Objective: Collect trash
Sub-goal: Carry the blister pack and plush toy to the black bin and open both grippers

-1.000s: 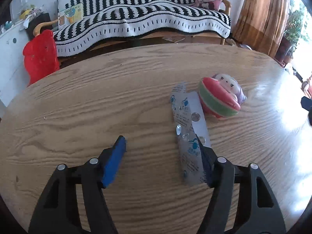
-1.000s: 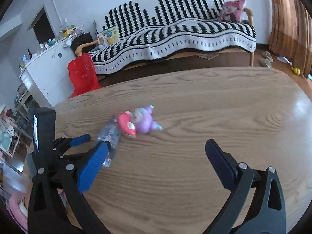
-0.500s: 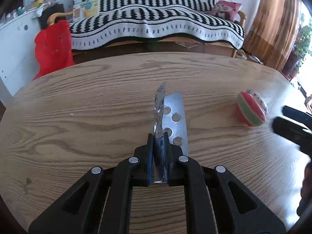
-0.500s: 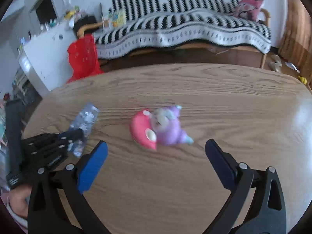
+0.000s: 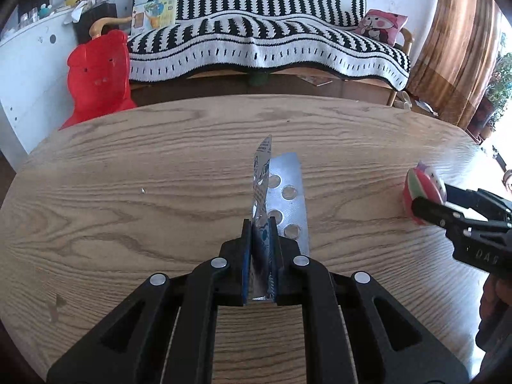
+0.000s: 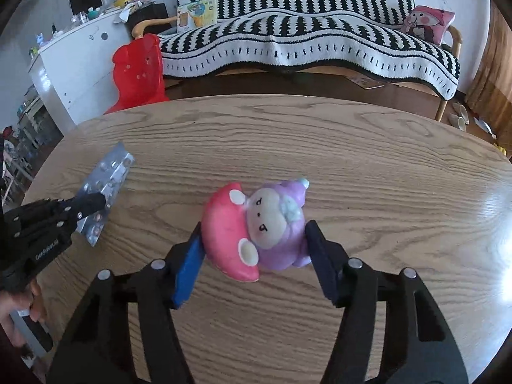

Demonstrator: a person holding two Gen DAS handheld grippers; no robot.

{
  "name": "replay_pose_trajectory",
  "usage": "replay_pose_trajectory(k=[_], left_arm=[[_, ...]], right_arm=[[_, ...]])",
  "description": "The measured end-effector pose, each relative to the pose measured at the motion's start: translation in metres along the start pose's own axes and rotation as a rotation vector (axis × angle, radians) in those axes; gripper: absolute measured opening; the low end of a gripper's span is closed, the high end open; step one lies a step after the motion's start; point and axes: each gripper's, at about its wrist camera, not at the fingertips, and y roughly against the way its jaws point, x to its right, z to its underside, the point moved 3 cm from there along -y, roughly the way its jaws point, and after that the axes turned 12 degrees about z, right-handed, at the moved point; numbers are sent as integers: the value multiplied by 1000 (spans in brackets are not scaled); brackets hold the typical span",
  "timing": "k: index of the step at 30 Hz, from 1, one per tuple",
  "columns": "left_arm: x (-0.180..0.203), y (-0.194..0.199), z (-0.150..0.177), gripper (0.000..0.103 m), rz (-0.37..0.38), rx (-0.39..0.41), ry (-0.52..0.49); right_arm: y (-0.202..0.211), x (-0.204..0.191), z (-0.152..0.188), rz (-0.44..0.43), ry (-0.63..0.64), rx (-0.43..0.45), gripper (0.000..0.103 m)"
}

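My left gripper (image 5: pixel 260 224) is shut on a silver blister pack wrapper (image 5: pixel 263 188), held on edge just above the wooden table (image 5: pixel 128 192); a flat silver blister sheet (image 5: pixel 288 192) lies beside it. The wrapper also shows in the right wrist view (image 6: pixel 107 180). My right gripper (image 6: pixel 254 228) has its pads against both sides of a pink and purple plush toy (image 6: pixel 256 227) on the table. The toy (image 5: pixel 422 192) and the right gripper (image 5: pixel 460 217) show at the right edge of the left wrist view.
A striped sofa (image 6: pixel 304 32) with a pink cushion (image 6: pixel 428 24) stands behind the table. A red plastic chair (image 6: pixel 137 73) and a white cabinet (image 6: pixel 80 64) are at the back left. Brown curtains (image 5: pixel 460 48) hang at the right.
My left gripper closed on the wrapper and lifted it on edge. My right gripper moved in around the plush toy and closed against it.
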Motion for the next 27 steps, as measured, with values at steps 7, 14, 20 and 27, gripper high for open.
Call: replay_pose_trajectory(k=[7, 14, 20, 27], left_arm=[[4, 3, 1, 9, 14, 7, 10], [4, 4, 1, 9, 17, 9, 2], [3, 3, 2, 9, 21, -1, -4], [9, 4, 1, 9, 25, -5, -10]], right_arm=[[13, -7, 8, -10, 20, 18, 61], [15, -6, 7, -11, 11, 27, 61], [17, -5, 6, -12, 11, 37, 61], [18, -6, 5, -17, 8, 34, 61]])
